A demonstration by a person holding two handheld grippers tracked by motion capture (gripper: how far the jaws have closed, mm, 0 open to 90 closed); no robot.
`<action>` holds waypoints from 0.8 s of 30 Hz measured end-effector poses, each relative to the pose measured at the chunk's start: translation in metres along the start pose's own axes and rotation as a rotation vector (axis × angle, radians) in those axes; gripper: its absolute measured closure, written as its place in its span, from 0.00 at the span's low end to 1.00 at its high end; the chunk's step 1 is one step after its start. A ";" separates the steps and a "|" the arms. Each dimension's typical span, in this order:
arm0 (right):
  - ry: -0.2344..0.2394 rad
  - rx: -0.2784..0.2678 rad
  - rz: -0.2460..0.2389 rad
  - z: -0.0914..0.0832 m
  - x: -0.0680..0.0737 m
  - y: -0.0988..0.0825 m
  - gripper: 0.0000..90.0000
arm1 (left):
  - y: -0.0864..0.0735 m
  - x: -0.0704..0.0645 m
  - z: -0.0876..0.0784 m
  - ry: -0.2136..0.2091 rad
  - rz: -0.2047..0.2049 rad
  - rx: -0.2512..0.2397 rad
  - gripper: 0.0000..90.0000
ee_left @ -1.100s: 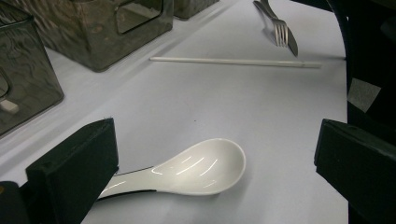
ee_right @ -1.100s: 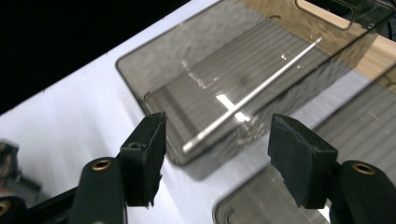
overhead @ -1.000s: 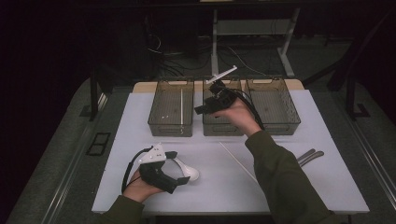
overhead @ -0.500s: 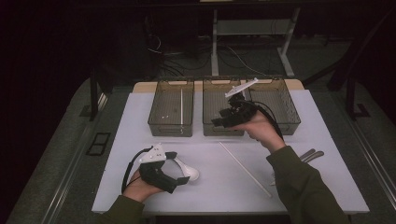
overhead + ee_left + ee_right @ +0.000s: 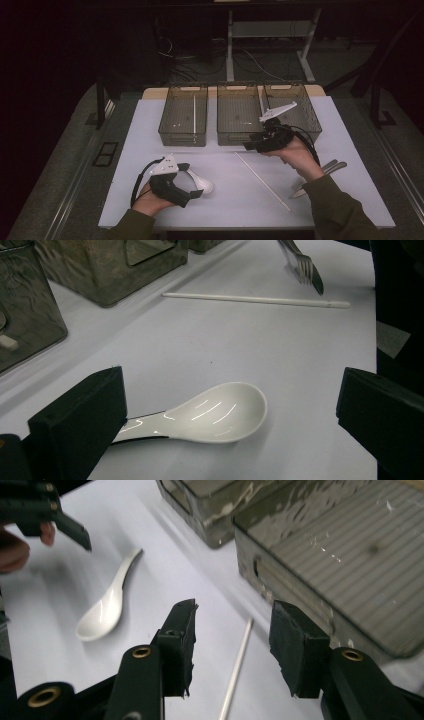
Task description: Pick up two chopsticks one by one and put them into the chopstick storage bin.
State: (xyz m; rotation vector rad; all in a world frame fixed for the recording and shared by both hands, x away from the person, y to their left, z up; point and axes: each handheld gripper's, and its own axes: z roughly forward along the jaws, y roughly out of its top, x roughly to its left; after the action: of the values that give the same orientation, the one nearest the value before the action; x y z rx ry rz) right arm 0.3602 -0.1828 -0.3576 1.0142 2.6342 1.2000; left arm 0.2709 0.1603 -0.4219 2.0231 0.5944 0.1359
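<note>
Step in hand: right gripper (image 5: 255, 146), jaws half-spread and just been closing, empty, descending over thin white stick (image 5: 262, 181) lying mid-table; next calls for straddling and pinching it. Left gripper (image 5: 192, 192), spread, flanking glossy white ceramic spoon (image 5: 215, 412) near front-left edge. Ribbed smoky bins (image 5: 182, 122) at back

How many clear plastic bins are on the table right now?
3 smoky clear plastic bins stand in a row along the table's far edge: left bin, middle bin, right bin. None seems hidden.
</note>
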 end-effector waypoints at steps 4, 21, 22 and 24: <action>-0.024 0.016 -0.014 -0.003 0.003 -0.015 0.59 | 0.000 0.000 0.000 0.003 -0.003 0.002 0.00; -0.062 0.103 0.022 -0.020 0.011 -0.075 0.73 | 0.000 0.001 -0.001 0.009 0.000 0.000 0.00; -0.065 0.111 0.024 -0.020 0.012 -0.078 0.73 | 0.000 0.001 -0.001 0.009 0.001 0.000 0.00; -0.069 0.124 0.032 -0.019 0.013 -0.084 0.74 | 0.000 0.001 -0.001 0.009 0.002 -0.001 0.00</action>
State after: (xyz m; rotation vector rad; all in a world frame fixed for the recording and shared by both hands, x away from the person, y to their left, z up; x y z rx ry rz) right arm 0.2986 -0.2273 -0.3998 1.0996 2.6769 0.9988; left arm 0.2711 0.1618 -0.4214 2.0231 0.5981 0.1469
